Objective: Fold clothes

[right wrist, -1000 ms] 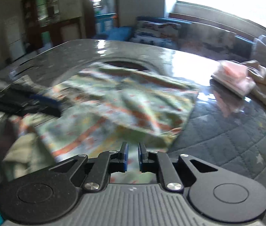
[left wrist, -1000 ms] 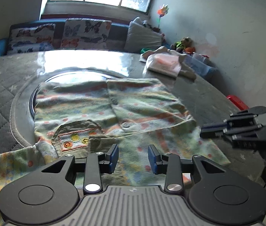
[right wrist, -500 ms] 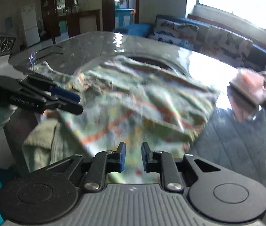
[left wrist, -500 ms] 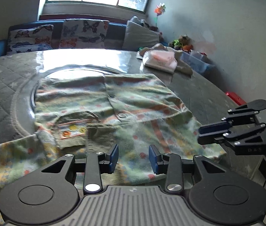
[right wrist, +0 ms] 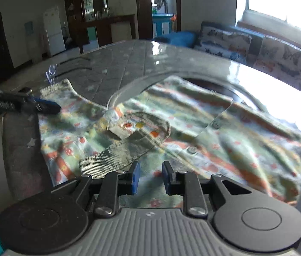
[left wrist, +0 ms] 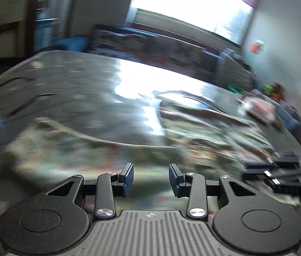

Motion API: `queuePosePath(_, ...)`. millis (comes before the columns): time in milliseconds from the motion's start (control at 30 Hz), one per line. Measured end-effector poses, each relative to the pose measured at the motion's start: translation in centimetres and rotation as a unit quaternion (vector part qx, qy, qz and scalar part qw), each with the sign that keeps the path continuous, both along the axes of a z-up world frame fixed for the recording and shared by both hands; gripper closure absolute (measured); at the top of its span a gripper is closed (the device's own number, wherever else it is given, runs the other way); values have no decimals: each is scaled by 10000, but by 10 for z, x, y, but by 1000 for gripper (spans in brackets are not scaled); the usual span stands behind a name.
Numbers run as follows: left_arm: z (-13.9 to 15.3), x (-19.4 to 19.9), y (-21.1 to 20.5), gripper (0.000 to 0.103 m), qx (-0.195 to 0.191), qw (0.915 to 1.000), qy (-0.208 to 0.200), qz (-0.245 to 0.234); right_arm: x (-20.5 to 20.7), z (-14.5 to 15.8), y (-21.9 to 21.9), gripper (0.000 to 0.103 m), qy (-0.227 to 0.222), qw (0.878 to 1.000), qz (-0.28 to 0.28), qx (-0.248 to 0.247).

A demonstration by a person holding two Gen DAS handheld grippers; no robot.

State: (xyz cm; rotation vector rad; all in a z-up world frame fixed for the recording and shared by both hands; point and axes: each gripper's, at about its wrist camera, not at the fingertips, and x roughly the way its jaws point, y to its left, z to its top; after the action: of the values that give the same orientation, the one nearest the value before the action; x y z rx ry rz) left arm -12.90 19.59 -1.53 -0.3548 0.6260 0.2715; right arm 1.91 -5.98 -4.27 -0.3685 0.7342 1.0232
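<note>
A soft, pale green printed shirt [right wrist: 171, 132] with orange spots and a ribbed cuff is spread on the grey quilted table [right wrist: 116, 68]. The right gripper [right wrist: 149, 179], jaws just opening, and left gripper [left wrist: 151, 179] are held apart, empty, above the cloth.

Daylight from window [left wrist: 193, 10], blown out white in both views. Strong glare patch on glossy table [left wrist: 150, 79], repeated at far right of table in right wrist view. Left wrist view heavily motion-blurred: patterned garment [left wrist: 203, 136] and room smeared, only left gripper [left wrist: 151, 178] body sharp. Right wrist view clearer; garment mildly soft. Room interior at back dim. Fisheye bending at edges, dark vignette in corners.
</note>
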Motion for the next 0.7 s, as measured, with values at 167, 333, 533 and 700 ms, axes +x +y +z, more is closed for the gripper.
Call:
queuePosePath(167, -1, -23, 46, 63, 98, 9941, 23, 1084, -2, 3, 1, 78, -10, 10000, -9, -22)
queuePosePath(333, -8, -31, 81, 65, 64, 9813, 136, 1921, -7, 14, -1, 76, -98, 9999, -16, 69)
queuePosePath(533, -17, -32, 97, 65, 15, 9712, 205, 2373, -17, 24, -2, 72, -144, 9997, 74, 159)
queuePosePath(700, -22, -31, 106, 66, -20, 9664, 312, 2552, -21, 27, -1, 71, -150, 9997, 106, 185)
